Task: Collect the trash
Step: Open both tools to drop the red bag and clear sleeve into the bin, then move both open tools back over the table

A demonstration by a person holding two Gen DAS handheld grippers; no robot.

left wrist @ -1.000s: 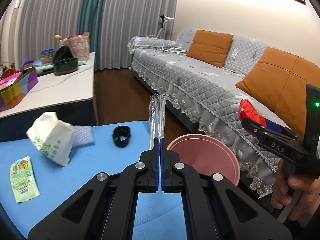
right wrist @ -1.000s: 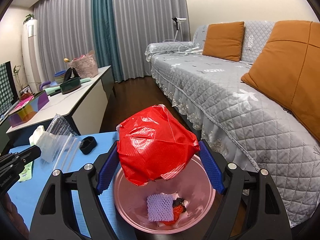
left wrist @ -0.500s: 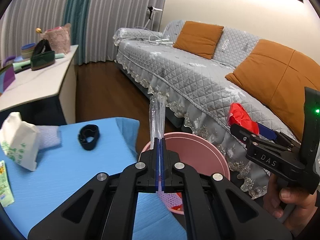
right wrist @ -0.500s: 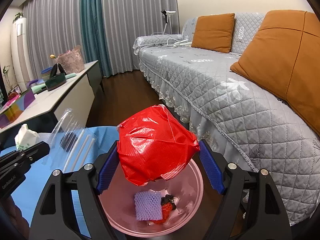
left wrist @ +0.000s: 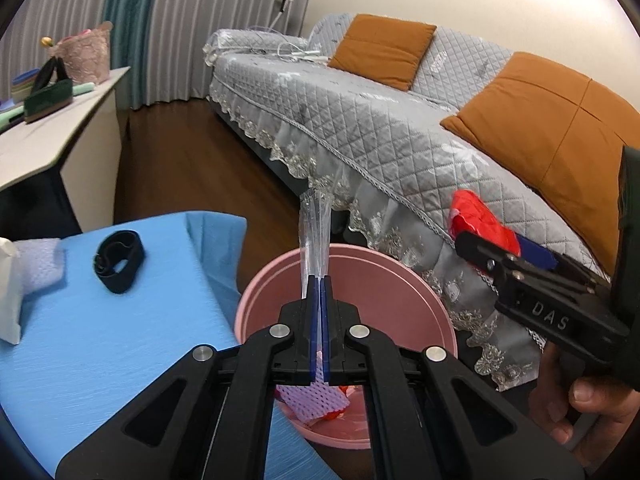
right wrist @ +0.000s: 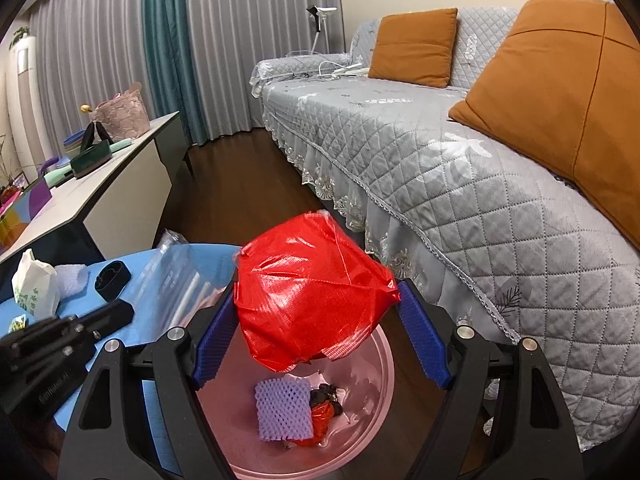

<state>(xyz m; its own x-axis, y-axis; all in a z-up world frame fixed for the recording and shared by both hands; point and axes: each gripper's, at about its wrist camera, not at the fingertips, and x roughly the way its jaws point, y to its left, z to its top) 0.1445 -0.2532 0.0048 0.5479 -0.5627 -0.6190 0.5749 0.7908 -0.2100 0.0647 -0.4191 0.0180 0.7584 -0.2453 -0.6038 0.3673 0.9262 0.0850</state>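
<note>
Now your left gripper (left wrist: 319, 280) is opening its jaws a little, with the clear plastic wrapper (left wrist: 316, 232) standing up between the pads, above the pink bin (left wrist: 400, 280). Your right gripper (right wrist: 316, 320) is clamped wide on the red bag (right wrist: 312, 292), over the same bin. Below it lie a purple foam net (right wrist: 284, 410) and red scraps. Left of the bin is the blue table (left wrist: 100, 340).

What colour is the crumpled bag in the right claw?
Bright red; the crumpled bag shows best in the right wrist view, above the pink bin.

The left tongs (left wrist: 319, 292) hide part of the pink basin (left wrist: 400, 280).
</note>
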